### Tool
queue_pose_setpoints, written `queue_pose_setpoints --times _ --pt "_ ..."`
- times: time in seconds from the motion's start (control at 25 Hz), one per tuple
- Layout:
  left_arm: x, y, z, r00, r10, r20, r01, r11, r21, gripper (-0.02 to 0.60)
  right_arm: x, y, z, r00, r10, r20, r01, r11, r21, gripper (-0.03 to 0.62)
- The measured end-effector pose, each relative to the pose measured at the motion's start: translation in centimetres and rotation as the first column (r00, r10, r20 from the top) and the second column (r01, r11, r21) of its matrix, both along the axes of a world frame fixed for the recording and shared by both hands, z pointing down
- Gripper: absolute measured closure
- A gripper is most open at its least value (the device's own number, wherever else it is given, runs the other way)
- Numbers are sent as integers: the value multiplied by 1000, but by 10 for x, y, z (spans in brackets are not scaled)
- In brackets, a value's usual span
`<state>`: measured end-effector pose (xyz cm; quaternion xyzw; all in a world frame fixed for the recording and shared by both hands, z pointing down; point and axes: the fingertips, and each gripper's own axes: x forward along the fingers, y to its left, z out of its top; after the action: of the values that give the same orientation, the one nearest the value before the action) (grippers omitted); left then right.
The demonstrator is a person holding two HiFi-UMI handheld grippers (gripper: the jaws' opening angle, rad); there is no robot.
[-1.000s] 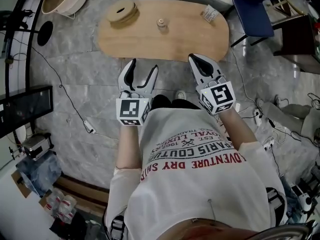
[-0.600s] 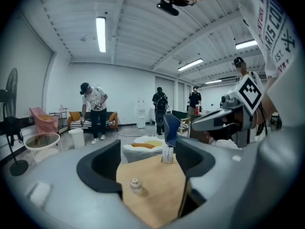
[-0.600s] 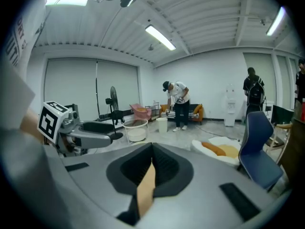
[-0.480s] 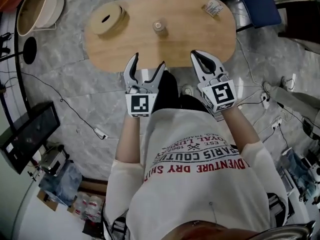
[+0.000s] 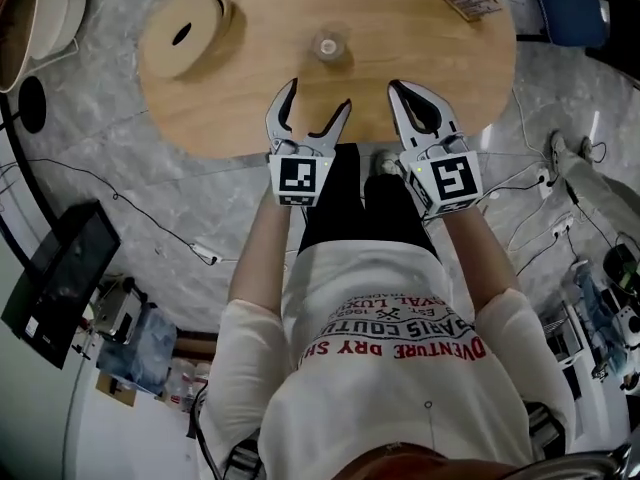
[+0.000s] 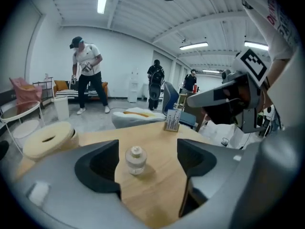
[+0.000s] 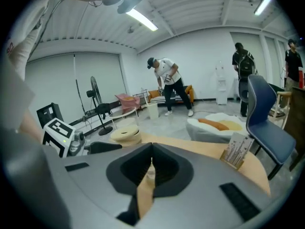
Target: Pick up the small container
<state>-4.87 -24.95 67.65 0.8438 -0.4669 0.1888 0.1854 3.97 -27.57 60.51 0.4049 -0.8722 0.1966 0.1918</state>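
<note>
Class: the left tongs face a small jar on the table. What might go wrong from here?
1. The small jar stands ahead of the opening left tongs, with nothing between them yet; closing early would miss it.
2. It looks narrow and upright; a jaw nudging it may tip it.

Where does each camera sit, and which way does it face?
Head view: on the head, steeply down at the table; torso, forearms, both grippers show.
Left gripper view: on the left gripper, its opening jaws empty, facing the small container.
Right gripper view: on the right gripper, shut, facing across the table.
Shared: the card stand appears in both gripper views.
</note>
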Motion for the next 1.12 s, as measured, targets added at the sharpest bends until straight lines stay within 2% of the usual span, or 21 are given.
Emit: queue_pose_setpoints --times 0.2,0.4,0.72,1.0,1.08,1.12 --pt "0 -25 73 999 -45 0 45 998 -46 209 -4 -18 57 1000 7 -9 -7 1000 -18 586" --pt "11 -46 115 999 -41 11 41 999 -3 190 5 -29 101 1000 24 -17 -25 999 -21 586" --pt "26 -85 131 998 -36 52 31 995 100 184 21 -33 137 997 79 10 -79 996 -30 586" --pt "23 -99 140 993 -70 99 61 995 82 187 17 -33 141 998 48 30 -48 999 -14 586" --pt "21 -99 140 992 -74 103 65 994 86 229 18 -32 141 998 49 29 -48 999 -14 586" --pt "21 -99 140 992 -76 103 67 994 87 230 19 -32 141 998 49 26 -49 999 -15 586"
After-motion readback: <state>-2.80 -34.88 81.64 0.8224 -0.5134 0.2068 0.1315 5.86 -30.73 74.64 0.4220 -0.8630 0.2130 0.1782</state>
